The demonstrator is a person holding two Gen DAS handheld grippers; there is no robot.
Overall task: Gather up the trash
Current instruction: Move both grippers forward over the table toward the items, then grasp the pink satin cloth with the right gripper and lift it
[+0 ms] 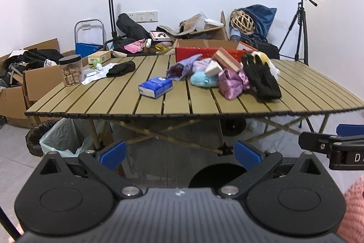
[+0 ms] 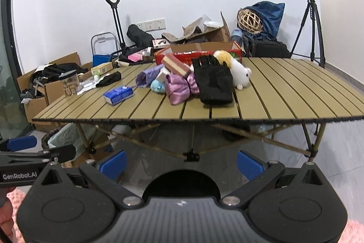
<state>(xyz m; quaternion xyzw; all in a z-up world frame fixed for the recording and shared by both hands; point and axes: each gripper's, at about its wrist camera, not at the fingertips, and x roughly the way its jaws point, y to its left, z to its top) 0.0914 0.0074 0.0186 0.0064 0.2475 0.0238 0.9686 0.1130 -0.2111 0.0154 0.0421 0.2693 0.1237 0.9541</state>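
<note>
A slatted folding table (image 1: 127,106) (image 2: 295,97) carries a blue tissue pack (image 1: 155,87) (image 2: 118,95), a black glove (image 1: 261,80) (image 2: 213,81), a purple cloth pouch (image 1: 231,83) (image 2: 179,88), a light blue plush (image 1: 201,80), a white plush (image 2: 238,74), a snack jar (image 1: 71,70) (image 2: 69,82), a black sock (image 1: 121,68) and white wrappers (image 1: 95,76). A bin lined with a pale bag (image 1: 63,138) (image 2: 66,136) stands under the table's left end. My left gripper (image 1: 179,155) and right gripper (image 2: 180,163) hang open and empty, below and in front of the table edge.
Cardboard boxes (image 1: 20,92) with clothes crowd the left floor. Behind the table are a red box (image 1: 204,52), a trolley handle (image 1: 110,3), bags and a tripod (image 1: 300,24) (image 2: 311,22). The right gripper's body (image 1: 332,147) shows at the left view's right edge.
</note>
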